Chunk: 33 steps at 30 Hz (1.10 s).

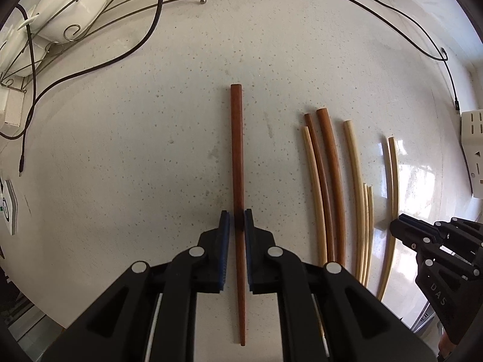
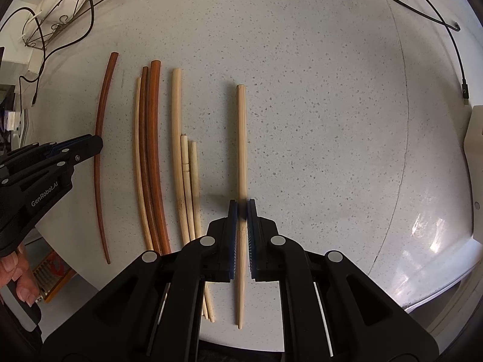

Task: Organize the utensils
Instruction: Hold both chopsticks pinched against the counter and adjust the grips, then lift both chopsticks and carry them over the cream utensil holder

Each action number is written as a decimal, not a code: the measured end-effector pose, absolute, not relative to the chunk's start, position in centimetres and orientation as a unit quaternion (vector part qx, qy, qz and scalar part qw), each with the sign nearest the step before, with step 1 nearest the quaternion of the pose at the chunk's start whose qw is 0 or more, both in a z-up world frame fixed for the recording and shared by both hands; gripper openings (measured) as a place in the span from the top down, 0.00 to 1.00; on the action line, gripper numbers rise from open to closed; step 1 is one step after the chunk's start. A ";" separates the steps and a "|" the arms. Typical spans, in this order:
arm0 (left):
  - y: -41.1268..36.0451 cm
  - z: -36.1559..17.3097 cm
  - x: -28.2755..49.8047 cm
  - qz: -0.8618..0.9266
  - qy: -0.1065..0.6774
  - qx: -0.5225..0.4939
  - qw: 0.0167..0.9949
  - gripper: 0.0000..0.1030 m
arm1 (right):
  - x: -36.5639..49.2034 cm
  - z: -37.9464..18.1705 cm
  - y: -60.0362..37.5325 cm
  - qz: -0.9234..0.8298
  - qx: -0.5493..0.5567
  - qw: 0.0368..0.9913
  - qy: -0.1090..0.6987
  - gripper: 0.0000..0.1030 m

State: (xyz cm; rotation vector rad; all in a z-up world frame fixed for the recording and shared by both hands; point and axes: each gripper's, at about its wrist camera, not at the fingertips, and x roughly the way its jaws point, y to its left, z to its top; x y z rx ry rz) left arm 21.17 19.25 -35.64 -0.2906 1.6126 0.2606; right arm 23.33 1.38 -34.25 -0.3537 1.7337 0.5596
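Showing two wrist views over one speckled counter.

Left wrist, surface: pale speckled counter [image 1: 151, 150], glossy towards its right edge.
Left wrist, surroundings: wire dish rack [image 1: 99, 9] with white bowl [image 1: 72, 3] at far left corner; black cables [image 1: 120, 54] trail across the far side.
Left wrist, jaws: left gripper [image 1: 237, 221] closed on red-brown chopstick [image 1: 237, 157], which lies flat mid-counter.
Left wrist, neighbours: chopstick group [image 1: 335, 187] just to its right.

Right wrist, surface: same counter, seam curving towards the right edge.
Right wrist, jaws: right gripper [image 2: 241, 211] closed on light bamboo chopstick [image 2: 241, 138], lying flat right of the group.
Right wrist, left edge: a hand [image 2: 18, 274] holds the other gripper.
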 end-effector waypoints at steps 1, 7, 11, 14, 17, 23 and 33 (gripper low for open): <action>19.0 -35.6 21.1 0.116 0.718 -0.125 0.675 0.90 | 23.3 -34.2 1.3 0.241 -0.152 0.600 0.748 0.94; 17.3 -35.2 21.0 0.118 0.720 -0.104 0.675 0.89 | 23.3 -34.2 1.3 0.241 -0.152 0.600 0.747 0.94; 17.3 -34.6 21.6 0.109 0.728 -0.100 0.670 0.91 | 23.1 -34.1 1.6 0.241 -0.152 0.600 0.747 0.94; 17.7 -34.4 22.5 0.107 0.728 -0.098 0.670 0.94 | 23.1 -34.1 1.6 0.241 -0.152 0.600 0.747 0.94; 17.3 -34.1 22.3 0.108 0.725 -0.102 0.672 0.94 | 23.0 -34.0 1.7 0.240 -0.153 0.601 0.747 0.94; 17.0 -33.6 21.4 0.101 0.720 -0.110 0.677 0.94 | 22.9 -34.0 1.7 0.240 -0.150 0.601 0.747 0.94; 16.1 -29.4 21.0 0.090 0.689 -0.120 0.709 0.94 | 22.4 -32.3 0.9 0.245 -0.121 0.619 0.736 0.94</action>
